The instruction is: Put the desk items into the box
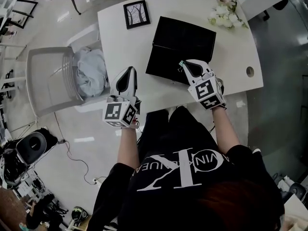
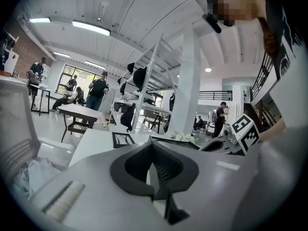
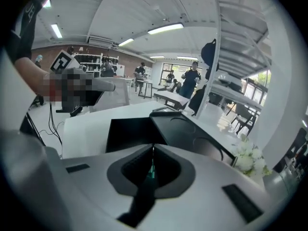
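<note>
Bare tabletop (image 1: 122, 47) is left open to the left of the black box (image 1: 179, 41), nearer than the picture frame (image 1: 136, 14), and again right of the box. The far right corner is blocked by flowers (image 1: 225, 13). The left side is flanked by a chair (image 1: 45, 81) heaped with cloth (image 1: 91, 71). The box's near edge is overhung by the right tool (image 1: 184, 64), closed on a thin green item (image 1: 181, 61).

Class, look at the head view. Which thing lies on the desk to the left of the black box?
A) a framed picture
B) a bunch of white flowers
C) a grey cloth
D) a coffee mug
A: the framed picture lies on the white desk left of the black box, while the flowers are to the box's right.
</note>
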